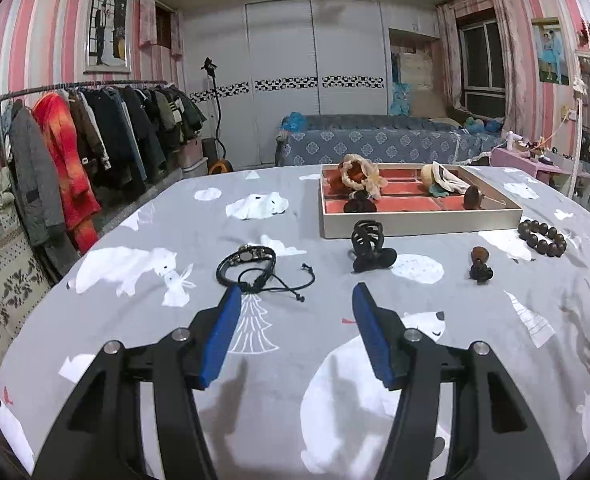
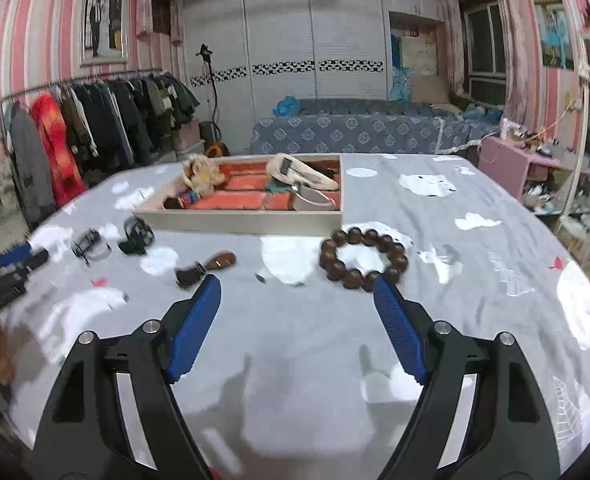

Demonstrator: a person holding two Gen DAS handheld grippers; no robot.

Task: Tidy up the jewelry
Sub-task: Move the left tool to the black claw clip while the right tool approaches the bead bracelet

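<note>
While both grippers hung over the bed w/ nothing in them, loose jewelry lay btwn them and the tray [image 1: 421, 229] at the far side. Left gripper [image 1: 297, 294] had its jaws moderately apart, empty. Right gripper [image 2: 297, 286] had its jaws wide, empty.

Key relation, left side: cord bracelet [image 1: 251, 266] lay just ahead of the left jaw tip, slightly left of the gripper's centre line; its loose cord trailed right across the gap. Hair claw [image 1: 369, 246] sat ahead of the right jaw tip, standing up, nearer the tray. Small dark clip [image 1: 479, 265] was further right.

Right side: bead bracelet [image 2: 365, 258] lay flat as a ring, just ahead of the right jaw tip, right of centre line, close to the tray's [image 2: 239, 222] front wall. No long axis to speak of, so approach angle prob. matters little; gripper would need to shift right to straddle one side of the ring.

Judgement: right hand is nearer the beads, left hand nearer the cord bracelet. Tray already held several pieces; items on the bed weren't yet sorted.
</note>
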